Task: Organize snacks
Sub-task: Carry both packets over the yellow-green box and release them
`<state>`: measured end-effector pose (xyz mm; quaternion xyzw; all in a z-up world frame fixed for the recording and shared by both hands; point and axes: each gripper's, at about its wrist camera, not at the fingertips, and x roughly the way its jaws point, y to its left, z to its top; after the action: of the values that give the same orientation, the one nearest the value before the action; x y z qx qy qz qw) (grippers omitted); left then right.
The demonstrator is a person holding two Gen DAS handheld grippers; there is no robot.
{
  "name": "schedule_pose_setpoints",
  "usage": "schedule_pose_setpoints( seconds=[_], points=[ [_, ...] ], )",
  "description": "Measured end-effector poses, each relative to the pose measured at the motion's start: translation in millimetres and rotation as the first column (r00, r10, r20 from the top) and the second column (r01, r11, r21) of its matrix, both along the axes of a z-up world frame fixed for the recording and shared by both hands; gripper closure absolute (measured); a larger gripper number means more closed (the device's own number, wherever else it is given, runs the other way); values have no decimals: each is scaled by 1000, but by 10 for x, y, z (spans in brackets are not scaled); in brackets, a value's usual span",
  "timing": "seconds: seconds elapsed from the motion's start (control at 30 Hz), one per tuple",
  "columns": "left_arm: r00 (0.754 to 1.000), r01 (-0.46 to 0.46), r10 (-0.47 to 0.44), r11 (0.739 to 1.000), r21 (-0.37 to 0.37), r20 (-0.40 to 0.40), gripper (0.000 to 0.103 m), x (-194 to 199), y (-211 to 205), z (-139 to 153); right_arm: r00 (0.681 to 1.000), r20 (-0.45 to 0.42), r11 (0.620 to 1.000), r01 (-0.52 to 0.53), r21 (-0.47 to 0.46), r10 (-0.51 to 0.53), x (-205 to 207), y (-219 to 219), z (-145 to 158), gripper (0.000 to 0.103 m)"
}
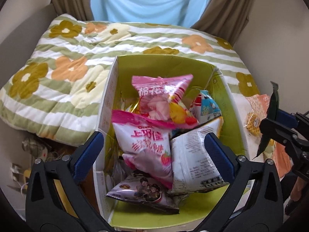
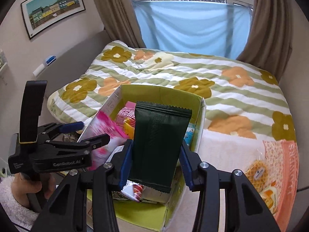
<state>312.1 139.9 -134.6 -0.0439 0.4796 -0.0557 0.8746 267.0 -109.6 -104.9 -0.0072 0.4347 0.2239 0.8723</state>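
Note:
A cardboard box with a green lining (image 1: 229,104) stands on the bed, holding several snack bags. A pink marshmallow bag (image 1: 160,96) lies on top, above a white and pink bag (image 1: 148,141) and a white bag (image 1: 193,158). My left gripper (image 1: 153,141) hangs open over the box, with nothing between its pads. In the right wrist view it shows at the left (image 2: 90,133), beside the box (image 2: 170,94). My right gripper (image 2: 155,147) is shut on a dark green packet (image 2: 158,145), held upright above the box's near right side. The packet also shows edge-on (image 1: 274,96).
A flowered green-striped quilt (image 2: 193,71) covers the bed behind the box. To the box's right, a waffle packet (image 2: 256,174) lies on an orange towel (image 2: 285,166). A hand in a fleecy sleeve (image 2: 11,199) holds the left gripper. Brown curtains and a blue cloth (image 2: 193,25) hang behind.

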Motion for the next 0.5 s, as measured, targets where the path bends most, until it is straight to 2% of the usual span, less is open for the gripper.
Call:
schedule_pose_setpoints(
  seconds=[0.13,0.37,0.5],
  points=[
    [1000,-13,13,1000,11,-3,0,-89,30,8,1000,-18,1000,14,-21,-15,-3,-3,-33,61],
    [998,-69,68,995,-71,-7,0,-327,130,48,998,-62,1000,-23,4,23,31,-69,-183,61],
    [996,-91,91,996,-24,3,0,-387,127,101,994,-106,998,-38,41,42,56,-67,-313,60]
  ],
)
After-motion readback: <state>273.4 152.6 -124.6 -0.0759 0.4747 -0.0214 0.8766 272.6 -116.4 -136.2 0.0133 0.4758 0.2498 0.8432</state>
